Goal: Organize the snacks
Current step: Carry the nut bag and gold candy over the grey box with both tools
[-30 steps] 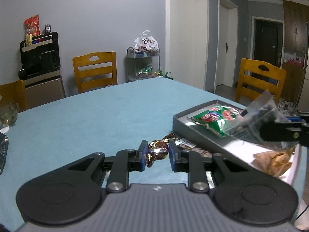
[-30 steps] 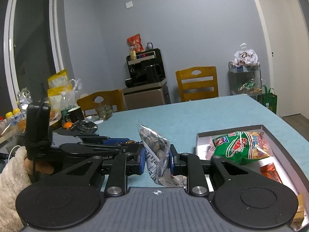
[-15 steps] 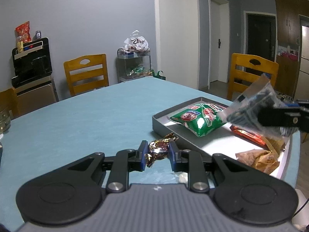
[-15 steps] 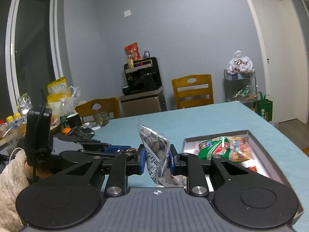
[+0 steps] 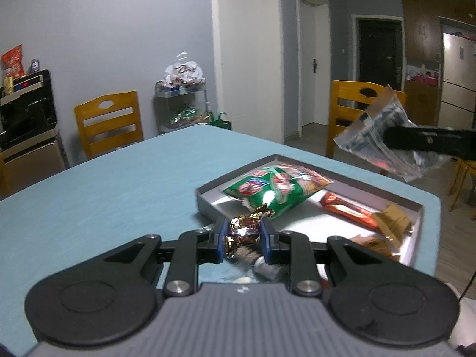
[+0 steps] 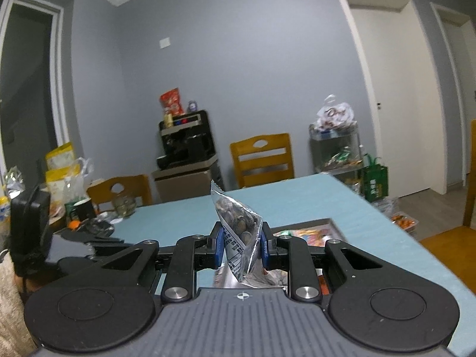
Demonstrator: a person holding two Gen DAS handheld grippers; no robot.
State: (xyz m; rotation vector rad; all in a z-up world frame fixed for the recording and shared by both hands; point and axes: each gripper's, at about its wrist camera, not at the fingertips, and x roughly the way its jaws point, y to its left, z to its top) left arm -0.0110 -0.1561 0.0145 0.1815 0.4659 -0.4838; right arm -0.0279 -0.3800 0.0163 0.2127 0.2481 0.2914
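My left gripper (image 5: 242, 239) is shut on a foil-wrapped candy (image 5: 244, 229) and holds it above the table, just short of the grey tray's (image 5: 208, 200) near corner. The tray holds a green snack bag (image 5: 276, 190), an orange wrapper (image 5: 346, 209) and tan packets (image 5: 392, 218). My right gripper (image 6: 241, 245) is shut on a clear packet of nuts (image 6: 238, 226); in the left wrist view that packet (image 5: 377, 139) hangs high over the tray's far right side. The tray's far corner also shows in the right wrist view (image 6: 333, 224).
The table has a teal cloth (image 5: 104, 202). Wooden chairs (image 5: 108, 126) stand around it. A coffee machine (image 6: 186, 144) and a snack cart (image 6: 336, 148) stand by the back wall. Cups and bags (image 6: 74, 205) crowd the table's far left end.
Both grippers have risen. The left one has moved right, toward the tray, with the candy. The right one has lifted the nut packet higher over the tray.
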